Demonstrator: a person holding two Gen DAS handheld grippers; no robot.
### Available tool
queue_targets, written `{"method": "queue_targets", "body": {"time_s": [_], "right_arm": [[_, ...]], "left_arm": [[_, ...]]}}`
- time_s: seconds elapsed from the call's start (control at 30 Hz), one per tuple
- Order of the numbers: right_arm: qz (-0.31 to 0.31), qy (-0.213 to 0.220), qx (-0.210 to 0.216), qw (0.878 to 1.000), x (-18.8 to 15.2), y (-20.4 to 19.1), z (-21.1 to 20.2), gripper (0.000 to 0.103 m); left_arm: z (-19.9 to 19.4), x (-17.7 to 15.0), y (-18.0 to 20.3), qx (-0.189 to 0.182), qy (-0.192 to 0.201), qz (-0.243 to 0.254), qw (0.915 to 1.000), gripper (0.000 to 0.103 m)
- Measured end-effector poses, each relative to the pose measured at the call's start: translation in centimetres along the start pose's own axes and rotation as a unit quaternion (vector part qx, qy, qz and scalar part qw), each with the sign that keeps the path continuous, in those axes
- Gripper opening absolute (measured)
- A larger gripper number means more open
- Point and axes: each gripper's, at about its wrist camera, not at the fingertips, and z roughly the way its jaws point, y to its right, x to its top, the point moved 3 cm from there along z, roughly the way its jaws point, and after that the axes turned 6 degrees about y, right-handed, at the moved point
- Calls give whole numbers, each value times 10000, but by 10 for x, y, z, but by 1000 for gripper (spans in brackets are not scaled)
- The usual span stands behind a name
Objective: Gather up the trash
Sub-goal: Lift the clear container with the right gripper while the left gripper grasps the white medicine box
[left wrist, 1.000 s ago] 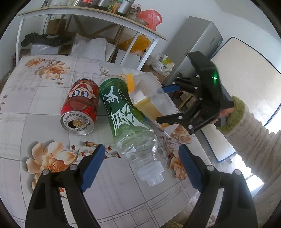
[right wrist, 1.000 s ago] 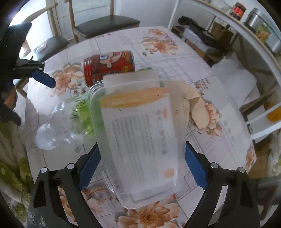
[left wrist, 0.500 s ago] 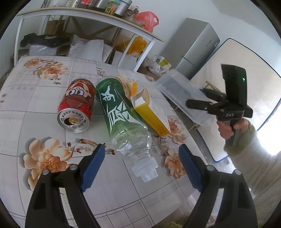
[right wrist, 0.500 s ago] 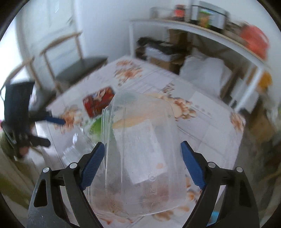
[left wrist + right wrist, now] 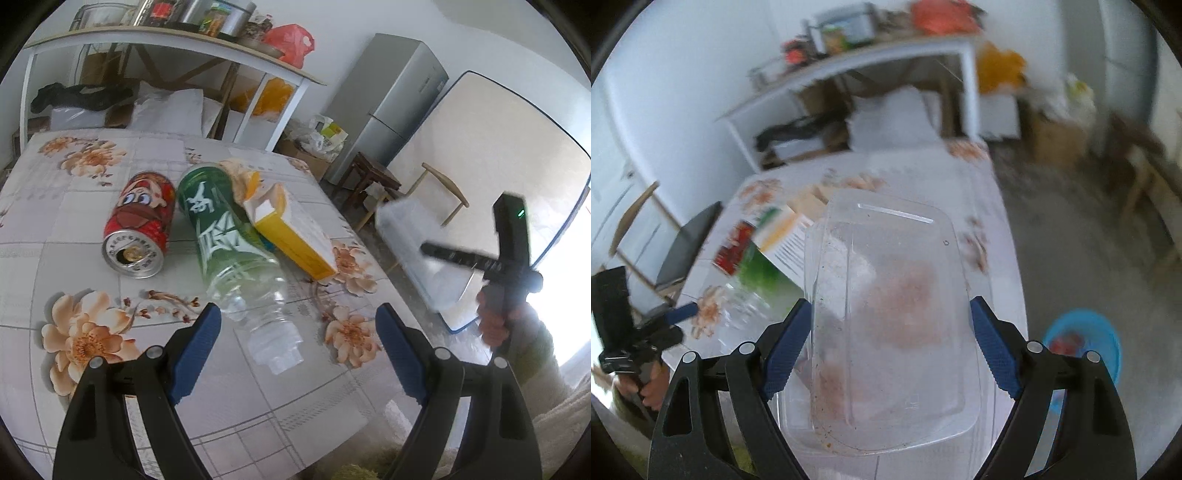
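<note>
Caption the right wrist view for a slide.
Right gripper carries a clear plastic container off the floral table.

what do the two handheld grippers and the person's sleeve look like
Both the left gripper and the right gripper have black plastic frames with silver rivets and blue textured pads. The right one's black body carries a small green light. The sleeve is fuzzy olive-green knit.

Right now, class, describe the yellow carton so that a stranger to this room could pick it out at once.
Find the table with the floral cloth, then the three pieces of trash lying side by side on it. The yellow carton lies furthest right, against the green-labelled plastic bottle. It alone is box-shaped, its end flap torn open.
</note>
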Motion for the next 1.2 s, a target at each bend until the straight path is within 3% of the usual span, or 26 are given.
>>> {"method": "queue_targets", "body": {"time_s": [0.2,0.5,0.67,0.77,0.93,1.03,1.1,1.2], "right_arm": [[115,-252,-597,9978,-30,-1,16,82],[-74,-247,-650,9976,-44,-6,22,87],[-83,-217,-567,9981,-44,-5,22,87],[-66,-226,-503,9985,-44,-2,20,87],[117,-202,-424,9988,-43,5,16,89],[274,-220,-328,9988,-42,10,16,90],[372,-244,-312,9985,-43,15,17,90],[560,-318,-240,9976,-45,22,19,90]], "left_arm": [[5,7,31,-315,-7,198,9993,83],[23,28,61,-254,-26,545,9982,83],[40,56,76,-461,-269,1420,9884,83],[65,75,80,-563,-802,2017,9745,83],[115,96,84,-454,-1580,3056,9379,85],[141,97,90,-637,-2063,3625,9066,86],[160,94,96,-815,-2378,4044,8793,86],[183,87,98,-976,-2890,4377,8458,86]]}}
